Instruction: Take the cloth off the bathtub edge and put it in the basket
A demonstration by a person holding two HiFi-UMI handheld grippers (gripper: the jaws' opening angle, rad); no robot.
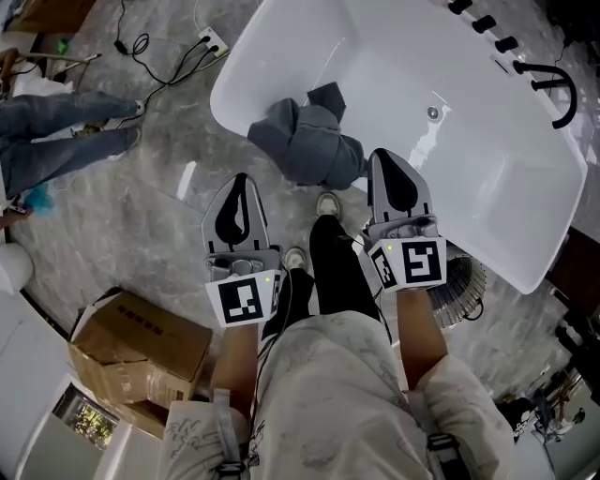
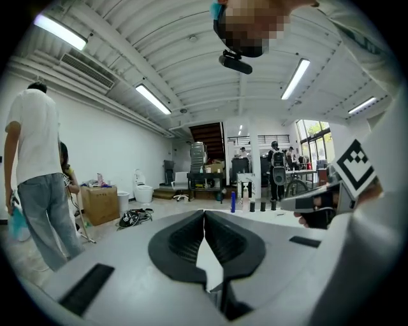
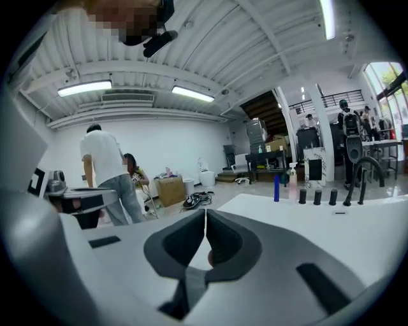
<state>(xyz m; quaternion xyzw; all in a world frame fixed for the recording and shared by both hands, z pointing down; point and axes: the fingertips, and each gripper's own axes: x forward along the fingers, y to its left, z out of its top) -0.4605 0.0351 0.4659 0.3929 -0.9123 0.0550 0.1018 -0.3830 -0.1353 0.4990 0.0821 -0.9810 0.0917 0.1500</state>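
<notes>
One grey cloth lies bunched up on the near edge of the white bathtub. Part of it hangs over the side toward the floor.

The right gripper has its tip just beside the cloth's right side, over the tub edge. Its jaws are pressed together with nothing between them, as the right gripper view shows. The left gripper is near the cloth too, low and to the left, over the floor and not touching it. Its jaws are pressed together too, and they hold nothing.

Between the two grippers stand the person's own black legs and pale shoes, right under the cloth.

A round wire thing peeks out by the right gripper, under the tub's edge. I cannot tell if it is the basket.

On the far side of the tub are a black tap and some black knobs. Off to the left are a cardboard box, cables with a plug strip, and another person's legs in jeans.
</notes>
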